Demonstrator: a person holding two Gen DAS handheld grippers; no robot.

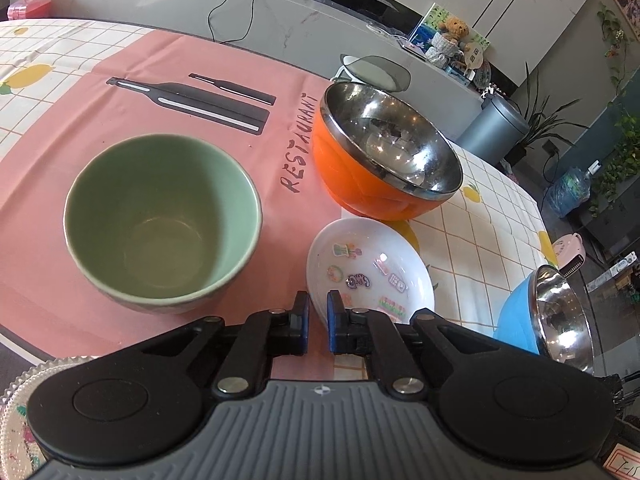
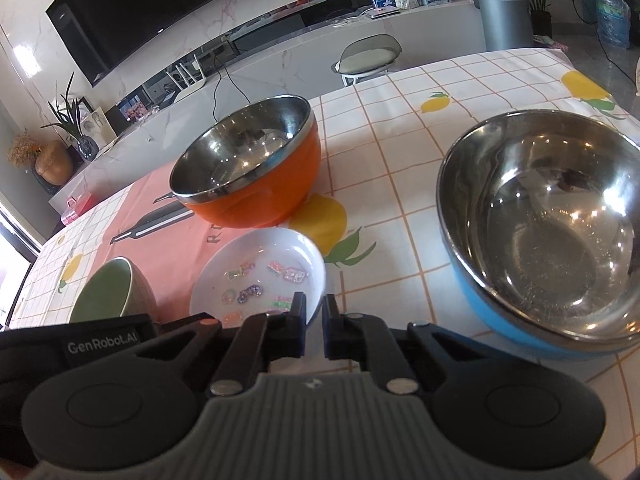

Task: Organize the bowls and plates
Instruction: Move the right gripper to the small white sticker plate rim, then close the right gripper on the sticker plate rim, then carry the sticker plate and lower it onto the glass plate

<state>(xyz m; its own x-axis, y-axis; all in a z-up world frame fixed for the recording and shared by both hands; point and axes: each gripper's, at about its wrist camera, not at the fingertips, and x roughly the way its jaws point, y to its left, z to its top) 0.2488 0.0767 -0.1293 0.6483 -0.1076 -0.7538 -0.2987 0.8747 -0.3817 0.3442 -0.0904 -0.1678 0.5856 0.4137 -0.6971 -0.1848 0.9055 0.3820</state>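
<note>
Far left in the left wrist view: green bowl (image 1: pixel 162 224), upright on the pink placemat (image 1: pixel 80 92), ahead and to the left of the left gripper (image 1: pixel 318 322). Beyond it, further right: orange steel-lined bowl (image 1: pixel 384 156), upright, at the placemat's right edge. Just in front of that, nearest of all: small white dish (image 1: pixel 370 268) with coloured stickers inside, near rim right at the left gripper's fingertips, the right-hand blue pad (image 1: pixel 333 320) overlapping that rim in the picture. Whether touching or just short of it, cannot tell. Jaws of the left gripper close to parallel with only a narrow slot between, nothing held. Far right, partly cut off: blue steel-lined bowl (image 1: pixel 544 316), beside the dish but apart from it.

In the right wrist view, same order: green bowl (image 2: pixel 108 292) at the left edge, orange bowl (image 2: pixel 252 164) behind, white dish (image 2: pixel 260 276) straight ahead of the right gripper (image 2: pixel 314 322), blue bowl (image 2: pixel 544 220) large and close on the right. Right gripper likewise nearly closed, slim gap, empty.

Likely hinge of the next move: the dish, round and shallow with no long axis, dead ahead of both grippers and about equally near each; a rim pinch needs the jaws wider first. Blue bowl nearer the right gripper, green bowl nearer the left.
</note>
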